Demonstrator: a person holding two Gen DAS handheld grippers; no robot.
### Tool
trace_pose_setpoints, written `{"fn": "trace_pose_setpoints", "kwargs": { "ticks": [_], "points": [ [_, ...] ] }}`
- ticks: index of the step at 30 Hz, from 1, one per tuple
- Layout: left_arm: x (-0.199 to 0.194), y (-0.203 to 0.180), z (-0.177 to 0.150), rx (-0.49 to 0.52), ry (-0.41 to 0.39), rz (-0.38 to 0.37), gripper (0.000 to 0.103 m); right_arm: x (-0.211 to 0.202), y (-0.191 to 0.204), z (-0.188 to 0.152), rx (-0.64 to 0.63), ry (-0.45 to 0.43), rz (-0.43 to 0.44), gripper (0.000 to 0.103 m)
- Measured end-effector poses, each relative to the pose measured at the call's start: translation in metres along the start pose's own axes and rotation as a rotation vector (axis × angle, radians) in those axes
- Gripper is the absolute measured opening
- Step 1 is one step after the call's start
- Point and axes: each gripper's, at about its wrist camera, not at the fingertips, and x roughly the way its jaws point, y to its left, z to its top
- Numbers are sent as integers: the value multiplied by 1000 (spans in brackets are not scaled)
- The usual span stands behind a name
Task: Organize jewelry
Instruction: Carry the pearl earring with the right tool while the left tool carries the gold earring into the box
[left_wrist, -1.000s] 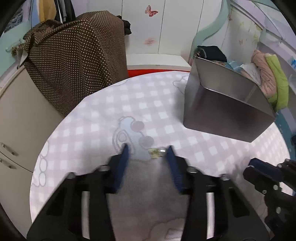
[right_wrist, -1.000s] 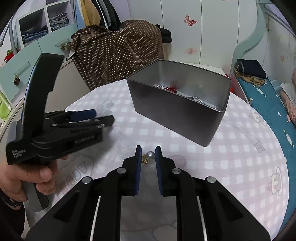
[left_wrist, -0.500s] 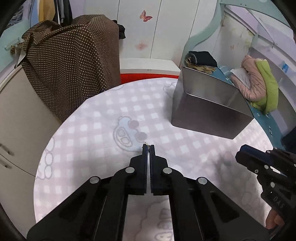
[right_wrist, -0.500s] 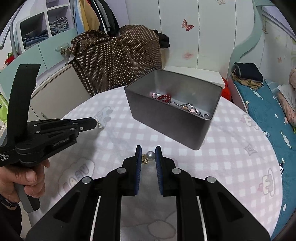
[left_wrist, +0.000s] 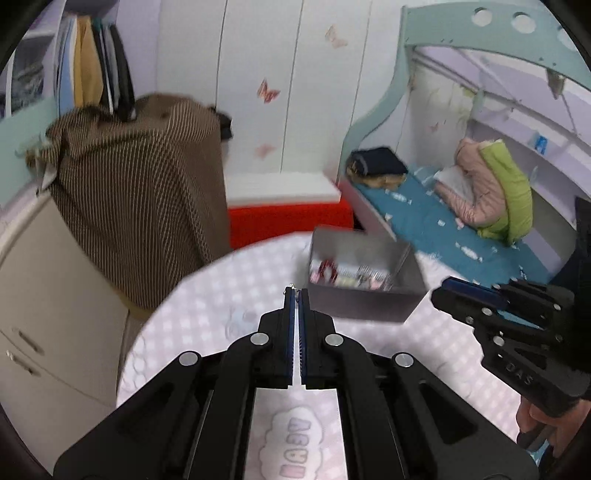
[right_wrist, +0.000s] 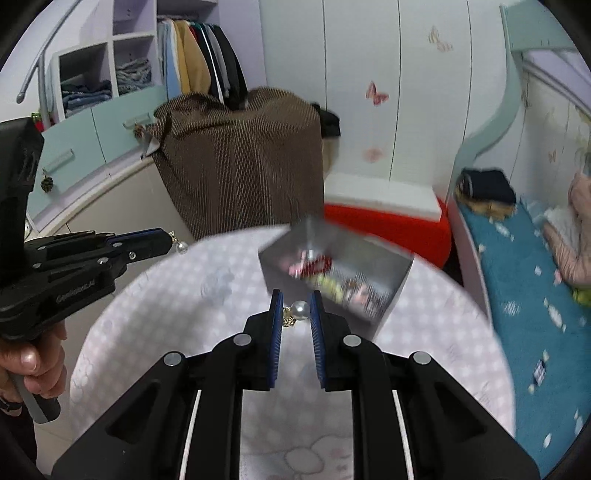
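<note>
Left wrist view: the left gripper (left_wrist: 297, 295) is clenched above a round checked table (left_wrist: 192, 314), a tiny metal hook poking from its tips. Beyond sits an open grey tin (left_wrist: 364, 275) of jewelry.

Right wrist view: the right gripper (right_wrist: 295, 308) clamps a pearl earring (right_wrist: 298, 311) by its bead and gold fitting. The left gripper's own pearl earring (right_wrist: 180, 246) dangles from its tips. Both earrings look light, small and slippery, probably best pinched at the metal, gently.

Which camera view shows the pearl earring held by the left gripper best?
The right wrist view: the left gripper appears side-on, its pearl earring dangling clear. The left wrist view shows only a tiny metal bit above shut fingertips.
</note>
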Motion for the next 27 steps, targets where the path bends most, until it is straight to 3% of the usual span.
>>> {"fn": "trace_pose_setpoints", "kwargs": {
  "ticks": [7,12,20,27],
  "points": [
    [-21,-24,42,44,-76,-43,2,-19,-11,53,-26,-74,-8,14],
    [-17,-36,74,50,-83,-97,2,-20,-28,81,6,-57,25,14],
    [14,-51,107,61,-33,-128,2,4,-53,95,69,30,50,14],
    [50,-54,113,60,29,-125,2,24,-66,93,122,79,64,14]
  ]
}}
